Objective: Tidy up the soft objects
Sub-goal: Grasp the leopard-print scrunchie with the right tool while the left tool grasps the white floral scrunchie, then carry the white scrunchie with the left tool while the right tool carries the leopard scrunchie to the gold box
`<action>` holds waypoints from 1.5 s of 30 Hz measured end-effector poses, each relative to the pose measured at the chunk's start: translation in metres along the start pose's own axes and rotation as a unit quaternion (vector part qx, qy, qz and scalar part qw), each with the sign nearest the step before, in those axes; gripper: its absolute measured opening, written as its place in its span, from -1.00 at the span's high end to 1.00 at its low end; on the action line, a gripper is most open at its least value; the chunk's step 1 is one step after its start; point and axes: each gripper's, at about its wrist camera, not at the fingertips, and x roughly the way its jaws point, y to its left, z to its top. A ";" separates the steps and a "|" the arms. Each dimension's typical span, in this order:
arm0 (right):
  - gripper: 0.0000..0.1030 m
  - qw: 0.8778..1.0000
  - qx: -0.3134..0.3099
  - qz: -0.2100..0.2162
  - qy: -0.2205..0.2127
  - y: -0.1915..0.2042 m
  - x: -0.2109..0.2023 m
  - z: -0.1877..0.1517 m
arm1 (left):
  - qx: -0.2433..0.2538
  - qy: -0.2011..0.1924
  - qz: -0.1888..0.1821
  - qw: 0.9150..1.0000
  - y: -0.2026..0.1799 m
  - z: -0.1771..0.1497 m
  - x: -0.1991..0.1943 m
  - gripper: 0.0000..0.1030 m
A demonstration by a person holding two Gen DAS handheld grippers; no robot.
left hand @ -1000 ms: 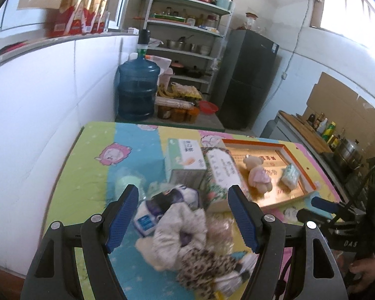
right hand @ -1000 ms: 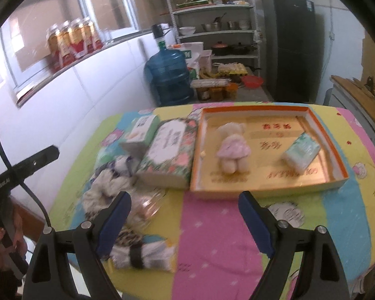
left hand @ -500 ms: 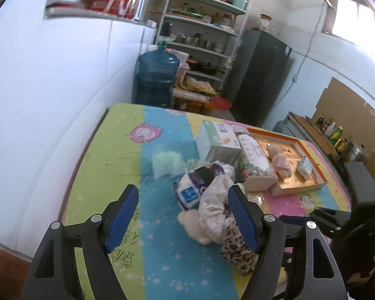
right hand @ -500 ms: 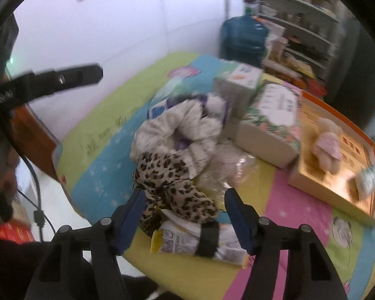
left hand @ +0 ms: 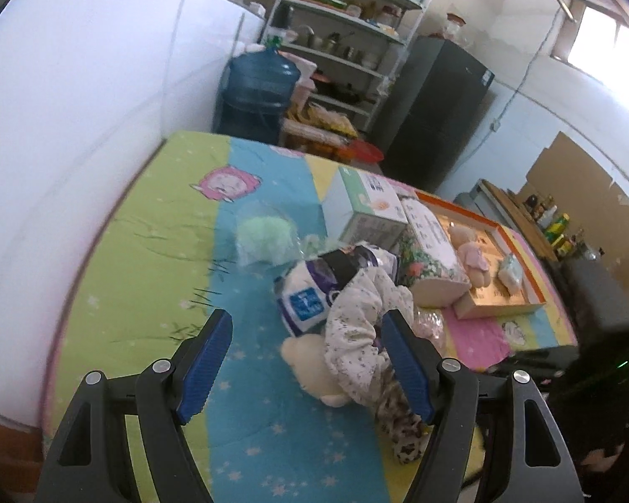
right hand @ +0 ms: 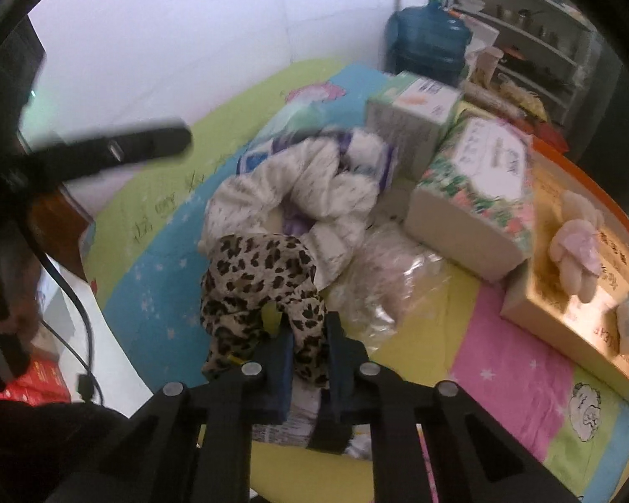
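The right gripper (right hand: 306, 335) sits at the bottom centre of its view with its blue pads drawn nearly together on a fold of the leopard-print cloth (right hand: 260, 285), so it looks clamped on the near hem of that cloth rather than merely beside it. The cloth's bulk lies just ahead and slightly to the left of the fingers, draped over the front of the soft pile, with the white speckled cloth (right hand: 297, 193) directly behind it toward the upper middle. The orange-rimmed tray (right hand: 583, 335), where a plush bear (right hand: 576, 247) already lies, is at the right edge of the frame, so my guess is that the coming move is a lift and a carry rightward across the clear plastic bag (right hand: 381, 276). The left gripper (left hand: 306, 360) has its fingers wide apart and holds nothing; in its view the pile sits against its right finger, low and right of centre, so the right side is plainly nearer to the leopard cloth. A trailing end may drag the white cloth along.
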 end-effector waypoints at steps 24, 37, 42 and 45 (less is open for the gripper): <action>0.73 0.993 0.058 0.027 -0.100 -0.037 -0.067 0.000 | 0.056 0.043 -0.036 0.997 -0.038 -0.013 0.052 0.79; 0.73 0.989 0.066 0.028 -0.127 -0.026 -0.085 0.003 | 0.067 -0.004 -0.055 0.996 -0.040 -0.005 0.000 0.80; 0.73 0.987 0.074 0.026 -0.142 -0.023 -0.096 0.002 | 0.081 -0.023 -0.066 0.994 -0.046 0.003 -0.021 0.80; 0.73 0.984 0.080 0.021 -0.155 -0.023 -0.105 0.002 | 0.092 -0.032 -0.073 0.993 -0.052 0.010 -0.031 0.80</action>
